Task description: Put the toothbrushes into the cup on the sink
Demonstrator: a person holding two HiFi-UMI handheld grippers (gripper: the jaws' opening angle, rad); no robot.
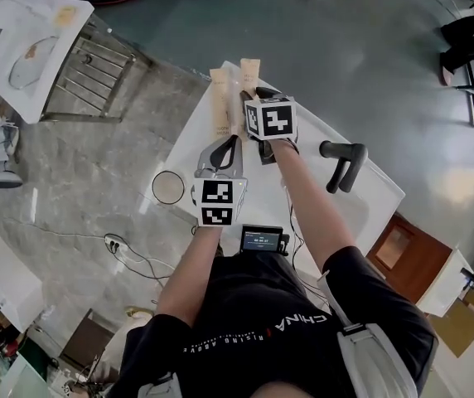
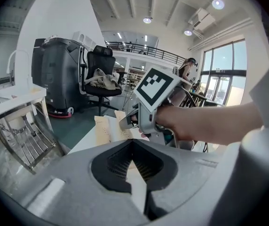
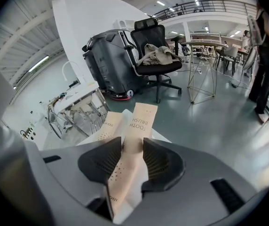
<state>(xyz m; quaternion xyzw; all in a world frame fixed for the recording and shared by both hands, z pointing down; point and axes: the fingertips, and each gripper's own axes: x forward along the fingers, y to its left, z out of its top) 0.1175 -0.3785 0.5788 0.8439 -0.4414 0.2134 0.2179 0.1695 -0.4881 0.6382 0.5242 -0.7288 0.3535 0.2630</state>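
The left arm (image 1: pixel 189 264) and right arm (image 1: pixel 311 206) reach forward side by side, tongs tilted down. The left tongs (image 1: pixel 235 142) are closed and empty. The right tongs (image 1: pixel 249 98), slightly ahead, have jaws wide apart

Matt paper toothbrush packet (image 3: pixel 140 121), glossy white sink (image 1: pixel 378 191)

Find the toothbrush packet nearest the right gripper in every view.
Head view: toothbrush packet, top centre, just beyond the right gripper.
Left gripper view: packet left of centre, partly behind that gripper.
Right gripper view: packet centre, between open jaws.
Shared landmark: second packet, on its left throughout.
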